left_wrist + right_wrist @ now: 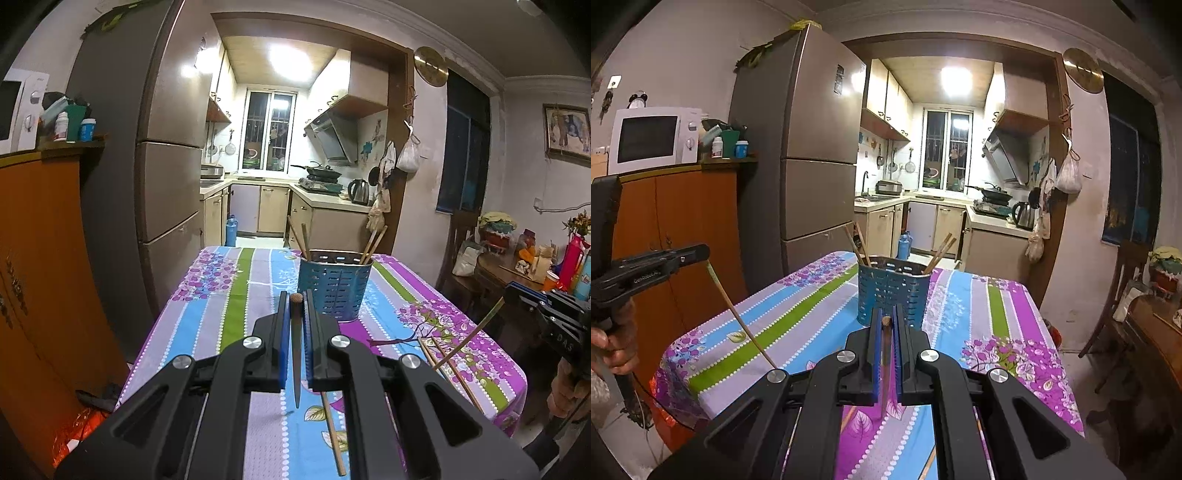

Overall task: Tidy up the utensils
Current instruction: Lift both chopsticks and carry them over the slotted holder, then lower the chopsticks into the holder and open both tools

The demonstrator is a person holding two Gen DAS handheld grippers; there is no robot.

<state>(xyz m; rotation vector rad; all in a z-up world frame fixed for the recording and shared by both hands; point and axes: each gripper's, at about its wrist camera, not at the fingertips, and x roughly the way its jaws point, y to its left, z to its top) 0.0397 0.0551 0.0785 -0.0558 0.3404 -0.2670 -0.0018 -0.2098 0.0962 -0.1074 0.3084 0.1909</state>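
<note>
Blue perforated metal — the utensil holder on the striped tablecloth, with four chopsticks already leaning inside, two at each end. Left gripper pinched tight on one chopstick, butt end up between the blue pads, thin tip hanging back and down on the near side of the holder. Right gripper likewise clamped on a second chopstick, also on the near side of the holder and below its rim. Loose chopsticks left lying on the cloth, near-right of the holder; another nearer still.

Probably mid-carry, both sticks bound for the holder. To do it well:

- Lift until each thin tip can clear the holder's near rim — not before moving forward, or the tip catches the perforated wall and twists in the pads.
- Swing the thin end forward and down, so that the stick goes in tip first and close to upright.
- Aim at the open middle of the holder, away from the leaning pairs at either end.
- Enter one at a time, left and right kept apart above the holder, to avoid crossing sticks.
- Release only once the tip sits well below the rim; a high drop risks a bounce out onto the cloth.
</note>
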